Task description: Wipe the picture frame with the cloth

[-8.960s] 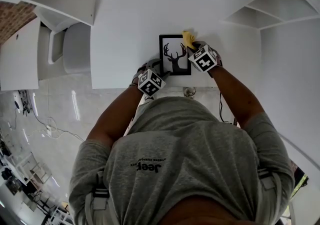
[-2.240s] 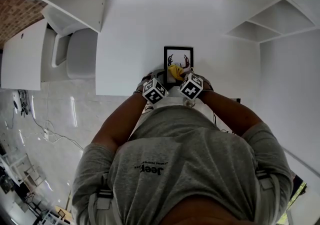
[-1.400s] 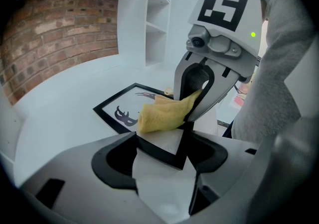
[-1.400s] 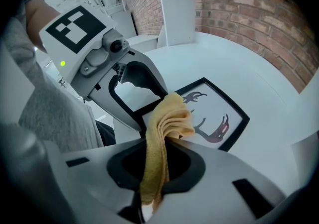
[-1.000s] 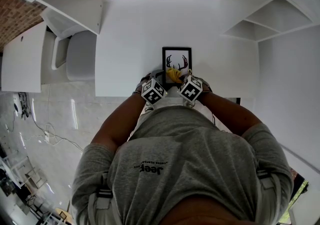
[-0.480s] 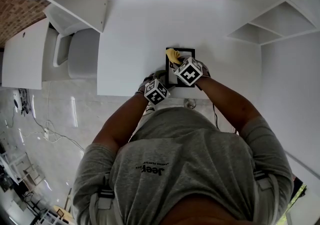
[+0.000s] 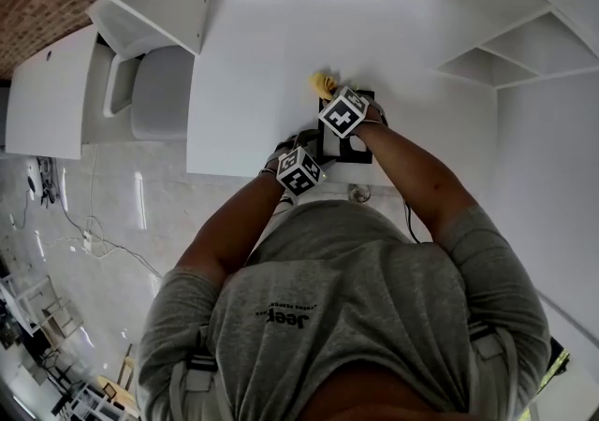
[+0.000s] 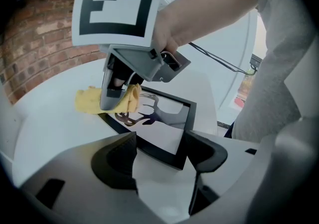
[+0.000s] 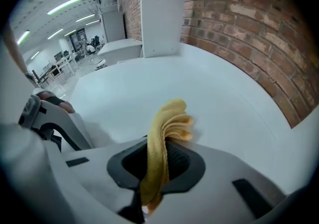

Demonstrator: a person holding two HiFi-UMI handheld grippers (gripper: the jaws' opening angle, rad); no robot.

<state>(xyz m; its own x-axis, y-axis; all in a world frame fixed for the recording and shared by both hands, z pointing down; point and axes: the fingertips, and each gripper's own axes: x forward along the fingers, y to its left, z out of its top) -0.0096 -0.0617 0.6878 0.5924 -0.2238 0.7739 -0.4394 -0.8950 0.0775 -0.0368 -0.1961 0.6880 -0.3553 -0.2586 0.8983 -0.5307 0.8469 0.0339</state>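
Stroke reaches the far corner: my right gripper (image 9: pixel 160 162), jaws pressed together on the yellow cloth (image 9: pixel 172 118), has run up the frame (image 8: pixel 164 133) from its near end, where it was working a second ago beside my left gripper (image 8: pixel 159 157). The cloth now sits at the frame's far left corner, its loose fold spilling past the black edge onto the white table (image 7: pixel 253 45).

The frame lies flat near the table's front edge, much of it covered in the head view by my right hand and its marker cube. The left gripper has stayed at the near end, jaws spread, with the frame's near edge lying between them; it looks to be steadying the frame, not clamping it.

By my reading, one full pass along the left side of the glass is done. The right side and the border likely remain, so the next stroke should draw the cloth back across toward me.
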